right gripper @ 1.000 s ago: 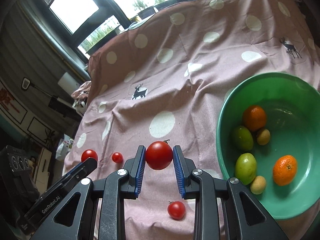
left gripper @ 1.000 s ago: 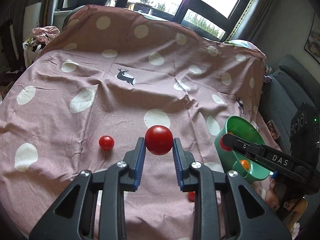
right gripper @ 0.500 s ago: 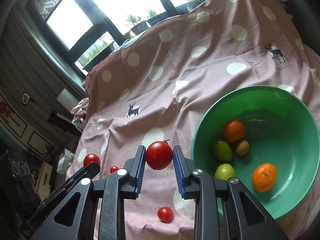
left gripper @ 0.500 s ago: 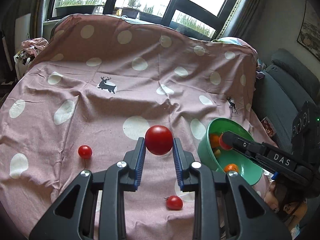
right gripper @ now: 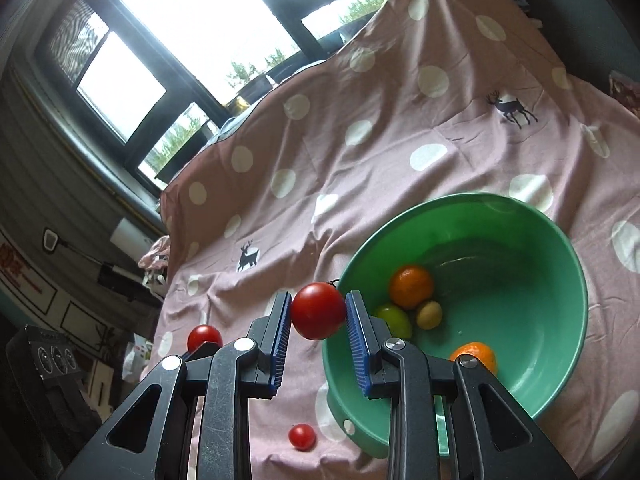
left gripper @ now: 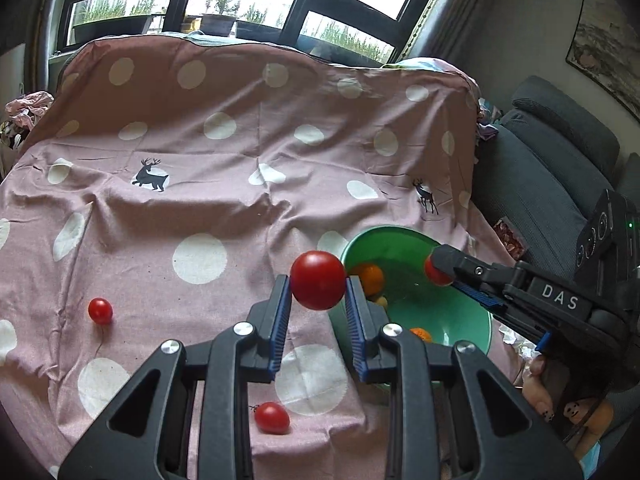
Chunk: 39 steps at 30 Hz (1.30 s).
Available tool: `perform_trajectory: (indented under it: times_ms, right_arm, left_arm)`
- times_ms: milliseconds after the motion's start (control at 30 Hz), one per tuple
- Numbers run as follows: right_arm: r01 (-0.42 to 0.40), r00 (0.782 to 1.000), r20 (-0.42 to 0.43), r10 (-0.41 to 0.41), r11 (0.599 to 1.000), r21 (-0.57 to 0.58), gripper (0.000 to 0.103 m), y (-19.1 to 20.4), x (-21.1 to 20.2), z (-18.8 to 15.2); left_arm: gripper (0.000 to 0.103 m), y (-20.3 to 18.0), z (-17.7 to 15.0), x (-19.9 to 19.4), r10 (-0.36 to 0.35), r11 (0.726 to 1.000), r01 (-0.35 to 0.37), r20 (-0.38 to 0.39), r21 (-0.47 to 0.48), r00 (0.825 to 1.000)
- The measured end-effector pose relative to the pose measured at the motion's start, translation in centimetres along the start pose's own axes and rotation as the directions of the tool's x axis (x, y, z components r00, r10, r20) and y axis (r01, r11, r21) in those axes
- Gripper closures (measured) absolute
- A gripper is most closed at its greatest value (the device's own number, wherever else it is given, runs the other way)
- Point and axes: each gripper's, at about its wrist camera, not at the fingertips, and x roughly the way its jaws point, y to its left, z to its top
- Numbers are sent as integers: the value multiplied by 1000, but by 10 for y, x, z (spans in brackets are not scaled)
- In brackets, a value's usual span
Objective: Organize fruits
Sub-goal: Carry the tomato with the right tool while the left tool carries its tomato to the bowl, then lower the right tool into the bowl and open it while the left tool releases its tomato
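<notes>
Two grippers working over one bed, both carrying fruit. Covering the whole bed: a pink polka-dot sheet (left gripper: pixel 224 160) with deer prints, wrinkled across the middle. Sitting toward the sheet's right edge: a green bowl (right gripper: pixel 560 264), tilting slightly on the soft surface and holding two oranges, a green fruit (right gripper: pixel 394 318) and a small yellowish fruit (right gripper: pixel 429 314). Resting against the bowl's far inner wall: the first orange (right gripper: pixel 412 286), with the green and yellowish fruits just beside it; lying apart near the bowl's front wall: the second orange (right gripper: pixel 476 356), partly hidden behind the gripper frame.

Hovering just left of the bowl's near rim: the left gripper (left gripper: pixel 318 300), blue pads pinching a large red tomato (left gripper: pixel 318 286) on both sides. Reaching over the bowl from the right edge: the right gripper (right gripper: pixel 318 312), pads likewise pinching a red tomato with a stem (right gripper: pixel 318 311), this one hanging at the bowl's left rim in its own camera and above the bowl's interior in the left view.

Lying loose on the sheet: a small cherry tomato (left gripper: pixel 100 311) toward the left edge, well apart from the bowl, and an oval cherry tomato (left gripper: pixel 272 418) near the front edge, beneath the left gripper's fingers.
</notes>
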Motion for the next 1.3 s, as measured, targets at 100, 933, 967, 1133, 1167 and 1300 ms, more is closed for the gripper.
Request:
perform_trajectory:
  times_ms: [100,933,967,1133,1167,1300]
  right_arm:
    - [17,1000,21,-17,999,36,73,-13,-7,4]
    - [158,987,23,-161,984,78,73,-49,-10,11]
    - [160,987,22,-162,984,77,73,-50,-10,11]
    - [195,981,7,-196,979,66,73,-50,-5,10]
    - [199,980,4,-200,978,64,73,-51,-4,10]
    - [200,980,-12,-199,978,63,73,-53,-1,10]
  left_arm:
    - [76,-11,0,7,-7,1000,7,-9,12,1000]
    - [76,-75,-18,56,-102,990,112,-113,87,988]
    - [76,-76,-18,57,-103,990,113,-114,89,988]
    - [76,-78,-21,64,-109,988,122,-134,96,985]
    - [76,-78,-22,65,-108,988,122,-138,95,985]
    - [76,-78,-23,70,-110,988,125,-148,95,983]
